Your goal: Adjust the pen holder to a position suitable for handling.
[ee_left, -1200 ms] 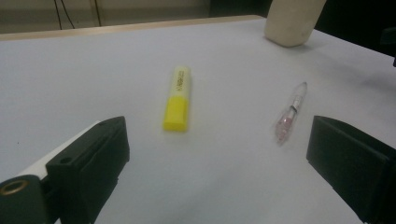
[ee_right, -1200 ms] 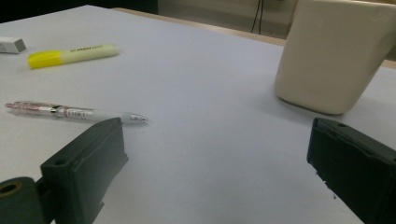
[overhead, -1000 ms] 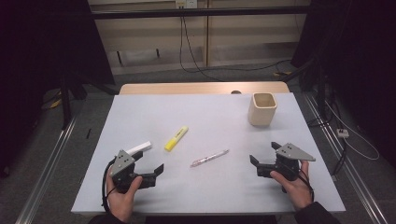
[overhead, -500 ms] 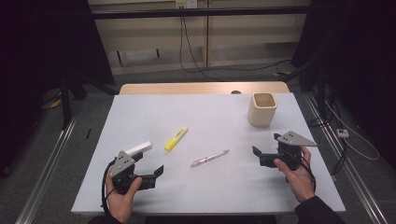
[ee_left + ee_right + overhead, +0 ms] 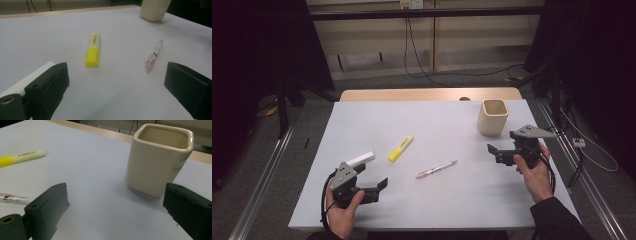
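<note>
We're holding the right gripper [image 5: 498, 152] just in front of the cream cup [image 5: 493, 117] at the bench's [image 5: 432, 120] far right, fingers [image 5: 47, 206] spread wide, gripping nothing. Our left gripper [image 5: 379, 189] is sitting near the front left corner, fingers also wide open and empty. A clear pen [image 5: 436, 169] is lying between the two, with a yellow highlighter [image 5: 401, 148] and white eraser [image 5: 361, 159] further left.

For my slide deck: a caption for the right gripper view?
Open right hand-held gripper faces a cream square cup on the white table.
</note>
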A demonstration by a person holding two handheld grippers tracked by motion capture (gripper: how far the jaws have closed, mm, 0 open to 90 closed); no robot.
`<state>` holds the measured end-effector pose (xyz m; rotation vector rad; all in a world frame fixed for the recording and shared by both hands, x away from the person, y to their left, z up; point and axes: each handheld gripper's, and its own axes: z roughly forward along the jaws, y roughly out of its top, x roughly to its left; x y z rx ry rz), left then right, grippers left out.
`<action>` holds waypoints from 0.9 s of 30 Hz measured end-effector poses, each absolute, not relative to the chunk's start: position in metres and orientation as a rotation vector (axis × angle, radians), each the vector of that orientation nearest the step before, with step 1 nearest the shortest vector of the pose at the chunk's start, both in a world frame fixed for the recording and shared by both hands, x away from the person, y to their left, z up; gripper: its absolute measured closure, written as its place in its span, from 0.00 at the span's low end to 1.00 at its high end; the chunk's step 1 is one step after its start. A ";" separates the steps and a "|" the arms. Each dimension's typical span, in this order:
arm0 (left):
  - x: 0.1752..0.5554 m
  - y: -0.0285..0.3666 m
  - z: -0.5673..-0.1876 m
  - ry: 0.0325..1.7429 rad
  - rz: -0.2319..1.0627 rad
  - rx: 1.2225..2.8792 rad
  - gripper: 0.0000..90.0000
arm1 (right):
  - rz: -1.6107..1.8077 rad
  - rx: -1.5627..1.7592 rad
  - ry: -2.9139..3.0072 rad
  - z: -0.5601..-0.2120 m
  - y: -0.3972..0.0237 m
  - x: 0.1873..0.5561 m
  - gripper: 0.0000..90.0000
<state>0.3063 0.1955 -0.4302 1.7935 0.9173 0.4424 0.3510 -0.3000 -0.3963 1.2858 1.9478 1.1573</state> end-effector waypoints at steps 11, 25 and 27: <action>0.308 0.195 -0.431 0.919 0.434 1.797 0.06 | 1.116 1.312 1.968 -0.381 -0.316 0.381 0.06; 0.312 0.188 -0.436 0.881 0.392 1.845 0.06 | 1.162 1.306 2.027 -0.354 -0.329 0.435 0.08; 0.311 0.189 -0.436 0.880 0.402 1.842 0.06 | 1.172 1.304 2.031 -0.350 -0.329 0.443 0.09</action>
